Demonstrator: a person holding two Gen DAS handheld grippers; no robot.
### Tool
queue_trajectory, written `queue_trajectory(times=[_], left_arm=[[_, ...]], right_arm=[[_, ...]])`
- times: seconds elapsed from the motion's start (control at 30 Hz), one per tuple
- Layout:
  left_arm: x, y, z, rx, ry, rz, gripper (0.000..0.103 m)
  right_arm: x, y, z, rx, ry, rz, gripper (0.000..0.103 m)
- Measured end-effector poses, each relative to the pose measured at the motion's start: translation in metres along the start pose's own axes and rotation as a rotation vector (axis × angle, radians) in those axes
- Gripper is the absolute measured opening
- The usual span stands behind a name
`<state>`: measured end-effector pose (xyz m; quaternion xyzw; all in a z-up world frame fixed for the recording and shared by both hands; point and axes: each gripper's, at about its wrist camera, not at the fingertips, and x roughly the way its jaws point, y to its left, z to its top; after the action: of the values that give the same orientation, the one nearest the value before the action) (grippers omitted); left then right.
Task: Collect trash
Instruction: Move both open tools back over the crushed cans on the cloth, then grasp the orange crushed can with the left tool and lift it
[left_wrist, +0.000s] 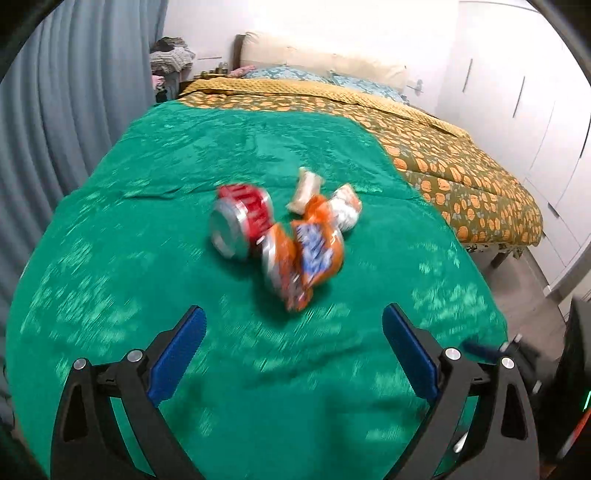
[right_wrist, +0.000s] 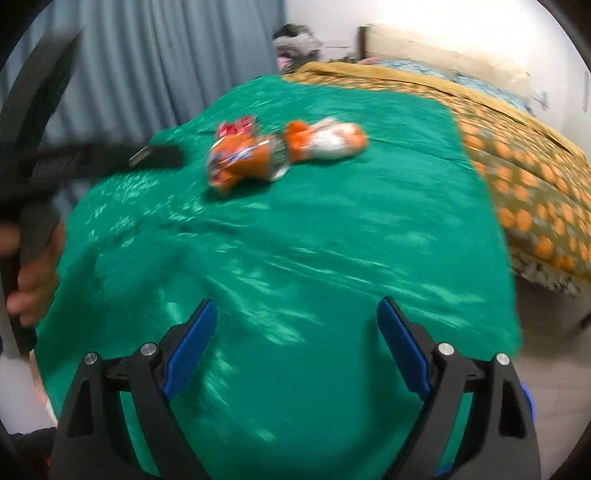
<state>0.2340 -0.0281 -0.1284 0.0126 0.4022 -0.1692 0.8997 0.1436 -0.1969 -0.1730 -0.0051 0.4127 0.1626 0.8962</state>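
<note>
One red can (left_wrist: 242, 225) lies base toward you; three wrappers (left_wrist: 304, 254) beside it (blurred); your left gripper (left_wrist: 293, 345) and right gripper (right_wrist: 297, 338) gape wide.

A shiny emerald-green cloth (left_wrist: 184, 184) covers the near part of the bed. The far quilt (left_wrist: 461, 177) is olive with orange pumpkin shapes and a mustard-yellow edge. The can (left_wrist: 240, 225) is red and silver; the wrapper (left_wrist: 310, 254) orange with blue-and-white lettering. Fingers (left_wrist: 177, 354) have blue pads on black. Curtains (left_wrist: 55, 110) are grey-blue.
</note>
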Motion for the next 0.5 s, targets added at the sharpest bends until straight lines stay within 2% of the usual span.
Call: queue_trajectory(times=[0.1,0.17,0.3,0.43,0.47,0.5], left_arm=[[0.024,-0.012,0.017,0.022,0.031,0.007,0.096],[0.041,-0.021,0.022,0.034,0.042,0.059,0.096],[0.064,-0.015,0.031,-0.024,0.063,0.118,0.096],[0.077,-0.007,0.034,-0.061,0.102,0.126,0.096],[0.079,-0.006,0.033,-0.061,0.110,0.120,0.093],[0.081,-0.006,0.033,-0.059,0.116,0.115,0.084]], right_arm=[[0.009,0.009,0.003,-0.033,0.007,-0.004,0.086],[0.010,0.016,0.001,-0.051,0.009,-0.012,0.086],[0.013,0.018,0.003,-0.059,0.005,-0.012,0.086],[0.012,0.021,0.001,-0.078,0.002,-0.025,0.086],[0.012,0.021,0.001,-0.077,0.002,-0.028,0.086],[0.013,0.020,0.001,-0.071,0.003,-0.029,0.086]])
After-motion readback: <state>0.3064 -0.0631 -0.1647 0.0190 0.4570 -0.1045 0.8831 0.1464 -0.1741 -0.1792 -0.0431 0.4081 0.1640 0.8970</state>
